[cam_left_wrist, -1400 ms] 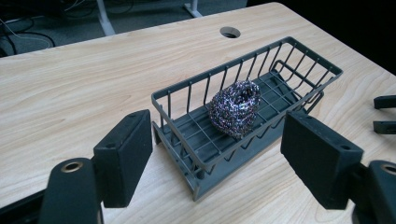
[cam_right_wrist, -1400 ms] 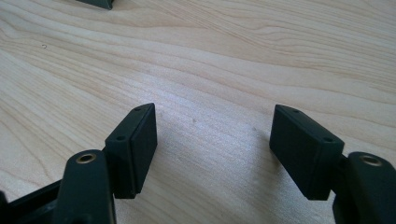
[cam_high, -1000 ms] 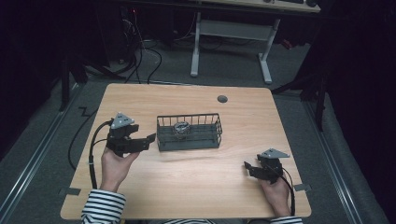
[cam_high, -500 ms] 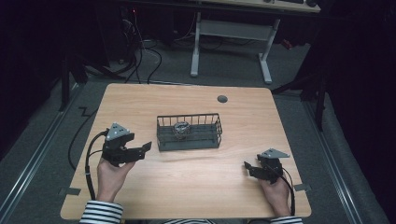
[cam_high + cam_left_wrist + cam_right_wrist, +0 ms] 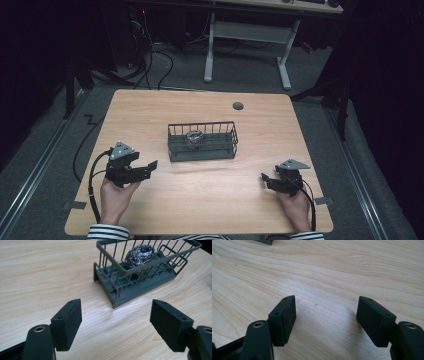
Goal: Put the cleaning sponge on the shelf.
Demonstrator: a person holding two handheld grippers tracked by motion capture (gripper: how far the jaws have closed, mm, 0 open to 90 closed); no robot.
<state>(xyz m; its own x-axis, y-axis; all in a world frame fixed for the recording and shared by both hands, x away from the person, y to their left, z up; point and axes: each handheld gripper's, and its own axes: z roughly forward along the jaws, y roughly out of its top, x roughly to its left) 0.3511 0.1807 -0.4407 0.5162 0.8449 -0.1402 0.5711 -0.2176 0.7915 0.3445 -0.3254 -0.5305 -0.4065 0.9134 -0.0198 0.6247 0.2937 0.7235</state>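
A dark grey wire basket stands in the middle of the wooden table. A ball of steel wool lies in its left half, also seen in the left gripper view inside the basket. My left gripper is held near the table's front left, open, jaws pointing right toward the basket. My left gripper has nothing between its pads. My right gripper sits near the front right, open and empty over bare wood.
A round grommet hole lies in the table's far right part. A black cable trails from the left gripper off the table's left edge. Desk legs and cables stand on the dark floor behind.
My left gripper has drawn back toward the front left of the table, away from the basket, staying open. The right gripper has held still.
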